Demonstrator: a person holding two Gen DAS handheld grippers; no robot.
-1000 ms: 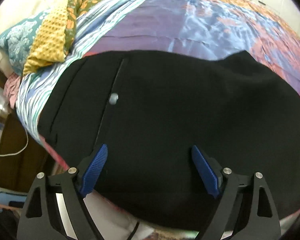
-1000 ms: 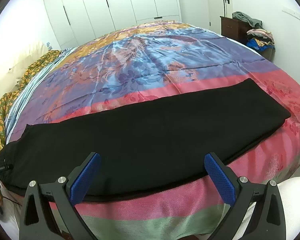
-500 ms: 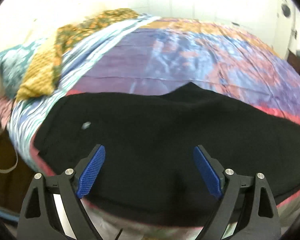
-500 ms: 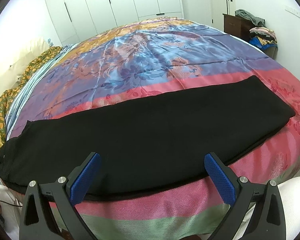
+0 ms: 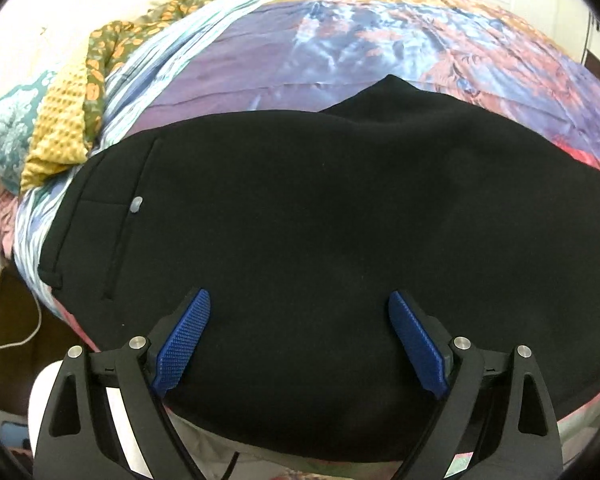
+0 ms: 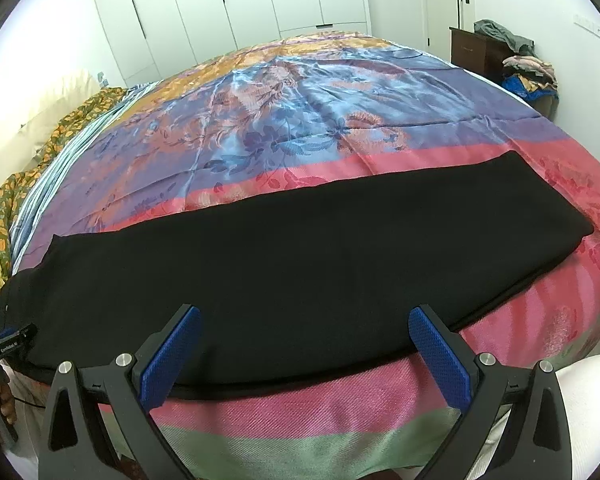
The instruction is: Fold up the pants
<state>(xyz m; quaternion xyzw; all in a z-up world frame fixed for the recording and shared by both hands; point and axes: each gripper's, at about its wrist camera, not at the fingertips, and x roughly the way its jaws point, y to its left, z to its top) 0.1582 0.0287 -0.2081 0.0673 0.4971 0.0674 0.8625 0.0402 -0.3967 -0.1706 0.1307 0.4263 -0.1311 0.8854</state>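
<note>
In the left wrist view, the black pants [image 5: 320, 240] fill the centre and lower part of the frame, lying flat on the bed [image 5: 340, 52] with its patterned satin cover; the waist end with a pocket seam and a small pale button [image 5: 136, 204] sits at the left of the frame, and the crotch point peaks at upper centre. The left gripper [image 5: 300, 344] hangs over the near edge of the cloth with its blue fingers [image 5: 182, 344] spread wide and nothing between them. A yellow textured cloth [image 5: 58, 120] lies bunched at the upper left, clear of the pants. In the right wrist view, the pants run as a long dark band across the middle of the frame, already doubled leg on leg by the look of it, the hem end at the right and the waist end at the far left edge. The right gripper [image 6: 304, 356] is also spread open and empty, poised above the near edge at lower centre. Judging from this, the next fold is lengthwise end to end: each gripper should pinch both layers together, one at the waist corner and one at the hem, lift only enough to clear the bed, and carry the hem over to the waist squarely so the edges line up and the slippery cover does not drag along.
</note>
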